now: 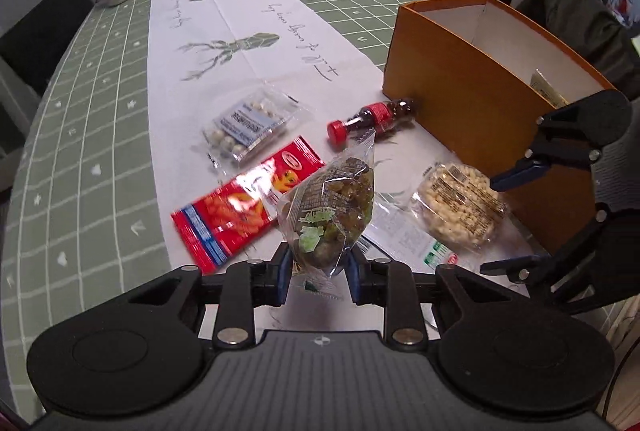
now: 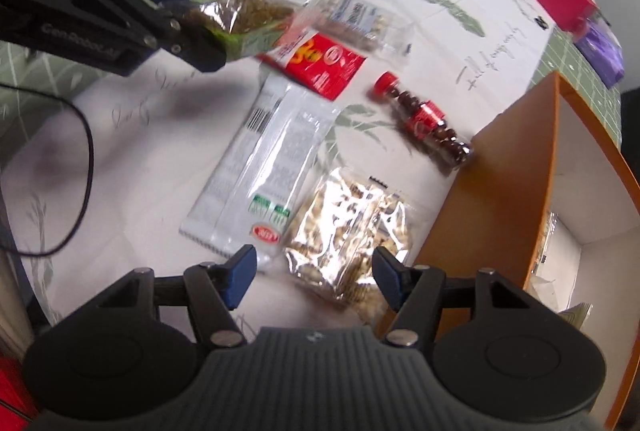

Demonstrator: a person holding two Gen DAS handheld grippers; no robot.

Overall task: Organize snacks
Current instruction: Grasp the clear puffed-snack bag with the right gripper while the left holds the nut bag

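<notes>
While our left tongs are clamped on the lower end of a clear bag of dark dried fruit, that bag stands lifted above the tabletop with its sealed top pointing away from us. Our right tongs are spread apart and grip nothing; they hover low over a crinkly packet of pale puffed snacks, which lies flat just beside the outer wall of the orange box. Touching that packet on its left side lies a long white sachet, and beyond it a red packet rests partly on the sachet's far end. A small bottle with a red cap lies on its side with its base against the box corner. Farther off sits a clear packet of round white sweets, just beside the red packet. Inside the box we see a few wrappers, too hidden to name.
</notes>
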